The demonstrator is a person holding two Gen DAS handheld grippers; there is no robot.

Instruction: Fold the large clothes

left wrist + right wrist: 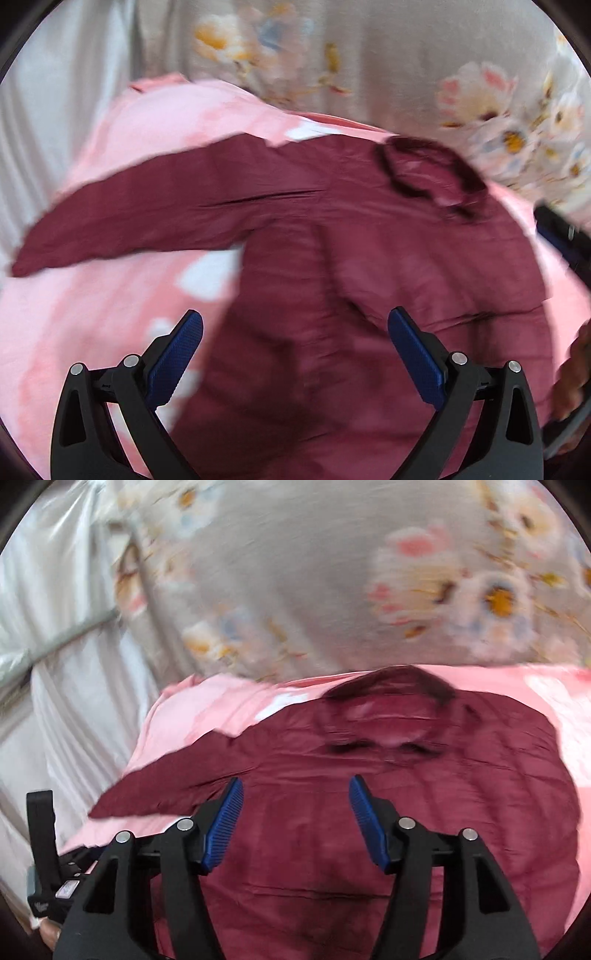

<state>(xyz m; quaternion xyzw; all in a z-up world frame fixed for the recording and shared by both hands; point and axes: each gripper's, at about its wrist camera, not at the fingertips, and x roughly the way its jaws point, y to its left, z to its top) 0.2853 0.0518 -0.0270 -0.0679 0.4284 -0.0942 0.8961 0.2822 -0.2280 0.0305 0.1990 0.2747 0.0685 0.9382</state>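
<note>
While both grippers gape empty, the maroon shirt [369,258] lies on pink bedding [92,314] below a floral pillow [314,572].

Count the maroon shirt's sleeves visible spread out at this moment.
1. One sleeve of the maroon shirt stretches left across the pink sheet. The other may be hidden or folded in.

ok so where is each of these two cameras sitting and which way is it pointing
Left wrist: on the left gripper, open above the maroon shirt, facing its collar and outstretched sleeve; the right gripper's edge shows.
Right wrist: on the right gripper, open above the shirt, facing the collar; the left gripper shows at lower left.
Shared: shirt, pink sheet, floral fabric.
</note>
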